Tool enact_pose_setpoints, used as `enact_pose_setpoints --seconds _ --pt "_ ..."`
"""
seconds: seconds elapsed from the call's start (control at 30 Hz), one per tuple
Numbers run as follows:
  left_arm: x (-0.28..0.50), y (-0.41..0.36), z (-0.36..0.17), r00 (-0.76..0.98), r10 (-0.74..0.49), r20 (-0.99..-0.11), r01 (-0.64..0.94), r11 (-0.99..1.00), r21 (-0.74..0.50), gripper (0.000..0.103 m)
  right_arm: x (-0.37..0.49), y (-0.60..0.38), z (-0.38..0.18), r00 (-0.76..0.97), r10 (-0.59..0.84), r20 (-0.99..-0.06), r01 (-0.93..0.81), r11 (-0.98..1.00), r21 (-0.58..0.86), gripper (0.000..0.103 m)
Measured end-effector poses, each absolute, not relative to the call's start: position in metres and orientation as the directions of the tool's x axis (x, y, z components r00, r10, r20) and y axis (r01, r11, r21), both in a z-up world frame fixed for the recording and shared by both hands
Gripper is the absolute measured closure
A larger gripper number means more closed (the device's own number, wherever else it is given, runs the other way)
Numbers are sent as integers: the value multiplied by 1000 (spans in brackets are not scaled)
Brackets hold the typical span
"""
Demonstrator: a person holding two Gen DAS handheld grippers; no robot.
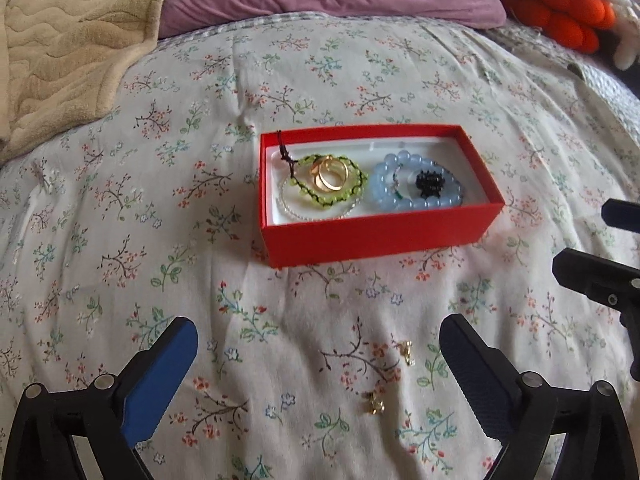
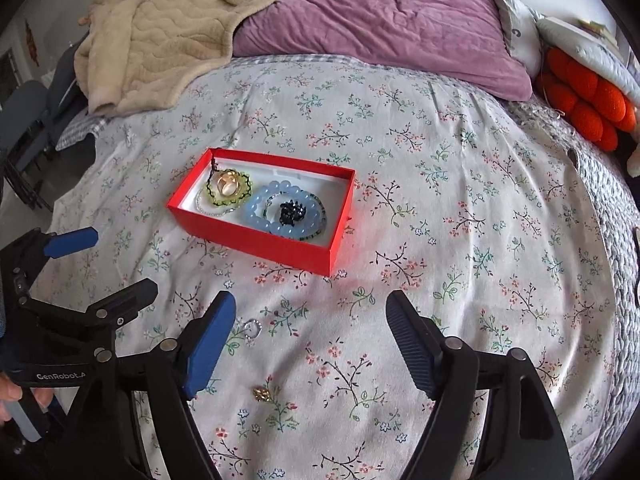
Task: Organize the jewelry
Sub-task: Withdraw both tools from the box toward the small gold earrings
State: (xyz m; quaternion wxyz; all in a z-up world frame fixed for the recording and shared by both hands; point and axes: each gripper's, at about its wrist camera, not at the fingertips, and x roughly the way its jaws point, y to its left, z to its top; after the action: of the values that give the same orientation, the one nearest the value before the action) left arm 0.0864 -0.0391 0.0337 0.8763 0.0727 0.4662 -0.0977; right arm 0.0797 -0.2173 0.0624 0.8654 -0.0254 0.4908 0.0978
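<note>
A red box [image 1: 380, 236] [image 2: 256, 240] sits on the floral bedspread. It holds a green bead bracelet [image 1: 352, 196] [image 2: 211, 191], gold rings [image 1: 330, 178] [image 2: 227, 185], a blue bead bracelet [image 1: 382, 196] [image 2: 256, 218] and a black clip [image 1: 430, 181] [image 2: 292, 213]. Two small gold earrings [image 1: 406, 350] [image 1: 374, 404] lie on the bed between my open left gripper's [image 1: 318, 350] fingers. My right gripper [image 2: 310, 328] is open and empty, with one gold earring [image 2: 262, 393] and a small silver ring [image 2: 253, 328] on the bed by its left finger. The left gripper also shows in the right wrist view [image 2: 104, 264].
A beige blanket [image 2: 160, 28] and a purple pillow [image 2: 380, 20] lie at the head of the bed. An orange bobbled cushion [image 2: 584, 96] is at the far right. The right gripper's fingers [image 1: 588, 276] enter the left wrist view at the right edge.
</note>
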Motion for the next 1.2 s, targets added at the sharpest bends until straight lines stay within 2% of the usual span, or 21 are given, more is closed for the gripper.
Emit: enact_pose_setpoints --seconds 0.13,0.27,0.47,0.87,0.97,1.0,1.1,1.2 --pt "73 -36 19 548 -69 -834 256 963 89 1 68 -210 53 492 129 -861 -242 970 7 16" --pt "66 -31 -4 518 -40 -854 282 951 126 1 59 -201 29 447 113 -887 -306 952 -33 15" --pt "56 -21 -33 462 -53 -885 299 949 100 1 44 -196 -4 377 97 -921 -375 925 -57 15" --pt "39 -14 -54 467 -117 -877 347 936 60 1 21 -199 -39 344 113 -932 -474 878 -69 15" --pt "38 -14 -56 482 -118 -868 345 936 64 1 21 -205 -43 355 129 -926 -466 883 -56 8" --pt "37 -14 -57 491 -118 -863 344 937 67 1 22 -208 -46 350 131 -927 -457 888 -48 1" --pt "33 -12 -59 516 -118 -848 334 940 72 0 25 -216 -50 345 169 -923 -445 896 -3 0" --pt "28 -11 -59 548 -120 -828 319 945 74 0 21 -217 -50 376 179 -909 -461 887 -16 0"
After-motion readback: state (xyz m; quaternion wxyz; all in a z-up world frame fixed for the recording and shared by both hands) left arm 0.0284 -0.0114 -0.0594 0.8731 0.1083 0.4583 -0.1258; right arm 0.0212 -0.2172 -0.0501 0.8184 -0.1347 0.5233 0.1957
